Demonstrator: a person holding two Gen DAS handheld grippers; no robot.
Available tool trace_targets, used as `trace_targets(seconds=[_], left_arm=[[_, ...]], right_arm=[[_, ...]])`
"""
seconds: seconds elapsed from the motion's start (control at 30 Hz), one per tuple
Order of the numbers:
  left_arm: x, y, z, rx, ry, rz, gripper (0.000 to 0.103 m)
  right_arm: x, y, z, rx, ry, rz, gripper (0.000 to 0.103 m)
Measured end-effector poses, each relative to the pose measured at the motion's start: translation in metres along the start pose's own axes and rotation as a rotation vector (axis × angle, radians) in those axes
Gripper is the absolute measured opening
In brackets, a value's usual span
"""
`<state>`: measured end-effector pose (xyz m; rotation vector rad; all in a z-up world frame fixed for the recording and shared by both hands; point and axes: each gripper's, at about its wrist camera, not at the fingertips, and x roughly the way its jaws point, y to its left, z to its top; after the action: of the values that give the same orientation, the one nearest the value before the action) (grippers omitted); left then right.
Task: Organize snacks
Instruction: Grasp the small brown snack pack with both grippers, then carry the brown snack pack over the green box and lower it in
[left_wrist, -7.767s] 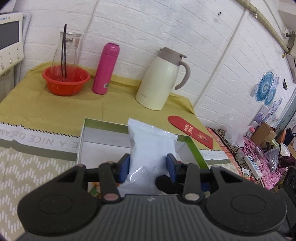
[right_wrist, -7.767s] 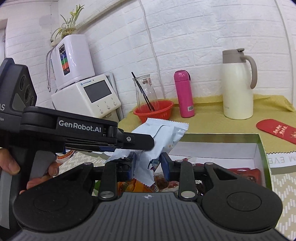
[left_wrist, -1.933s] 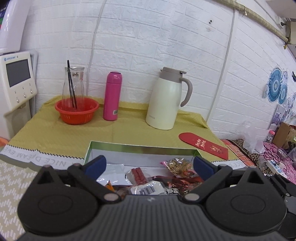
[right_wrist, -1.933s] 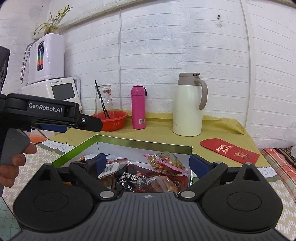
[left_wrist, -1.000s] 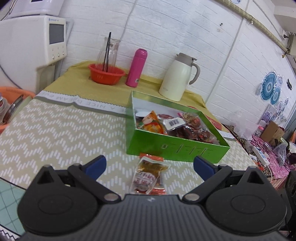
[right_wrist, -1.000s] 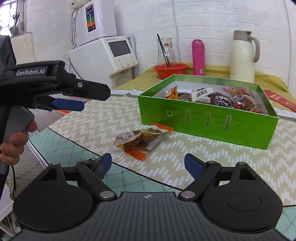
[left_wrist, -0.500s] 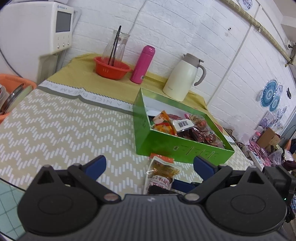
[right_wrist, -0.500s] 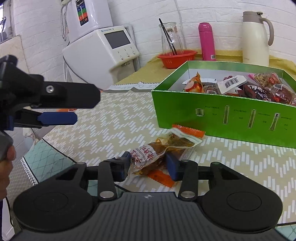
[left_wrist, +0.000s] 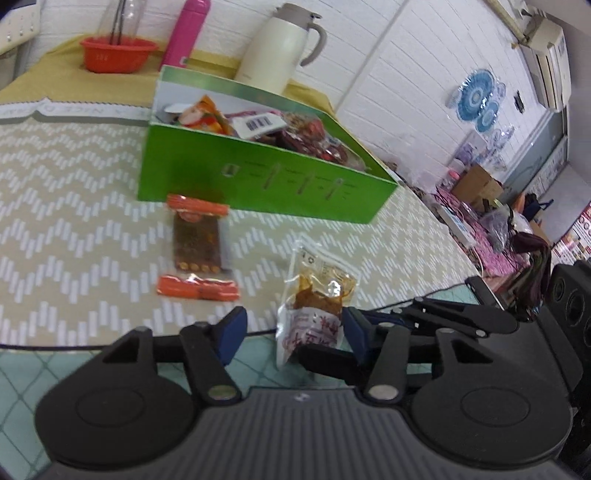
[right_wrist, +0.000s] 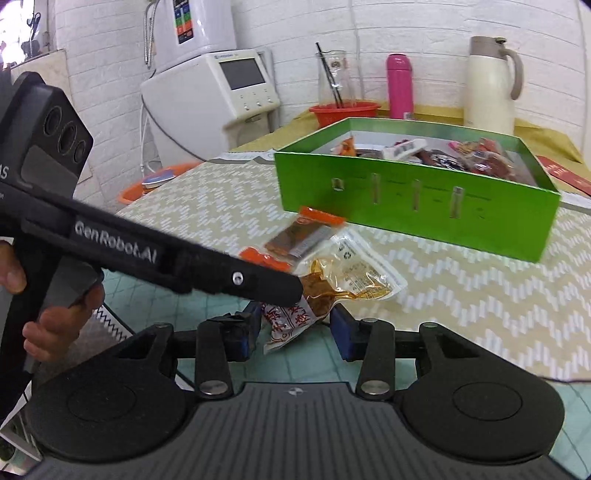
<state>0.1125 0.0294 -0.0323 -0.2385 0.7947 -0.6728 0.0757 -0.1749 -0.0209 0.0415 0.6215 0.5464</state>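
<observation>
Since a second ago, the clear packet is lifting off the orange packet, which is lying at eleven o'clock, just before the box. The left gripper is closing around the clear packet without yet pinching it, probably to steady the floppy film. The right gripper is reaching in from three o'clock and clamping the packet's printed end.

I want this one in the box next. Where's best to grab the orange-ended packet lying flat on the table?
Probably grip the orange-ended packet at its dark middle, from above, one finger on each long edge. It lies flat, lengthwise toward the green box, and its sealed ends look thin. The clear packet in the right hand-held gripper sits apart from it.
</observation>
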Motion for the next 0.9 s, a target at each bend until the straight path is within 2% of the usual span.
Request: trace_targets(seconds=[0.4,0.47,0.57,0.7,0.9], left_arm=[[0.024,-0.013,0.008,0.006,0.060,-0.021,0.052],[0.026,-0.017,0.008,0.029,0.065,-0.004,0.041],[0.022,-0.023,0.008,0.048,0.046,0.004,0.033],[0.009,-0.031,0.019,0.077,-0.015,0.007,0.033],[-0.008,-0.040,0.059,0.116,-0.136,0.010,0.033]], right_arm=[[-0.004,-0.011,-0.008,0.036,-0.015,-0.012,0.074],[-0.003,-0.012,-0.008,0.040,-0.016,-0.010,0.073],[-0.006,-0.013,-0.007,0.047,-0.012,-0.021,0.072],[-0.015,-0.011,0.005,0.008,-0.057,-0.028,0.071],[-0.021,-0.014,0.045,-0.058,-0.167,-0.052,0.071]])
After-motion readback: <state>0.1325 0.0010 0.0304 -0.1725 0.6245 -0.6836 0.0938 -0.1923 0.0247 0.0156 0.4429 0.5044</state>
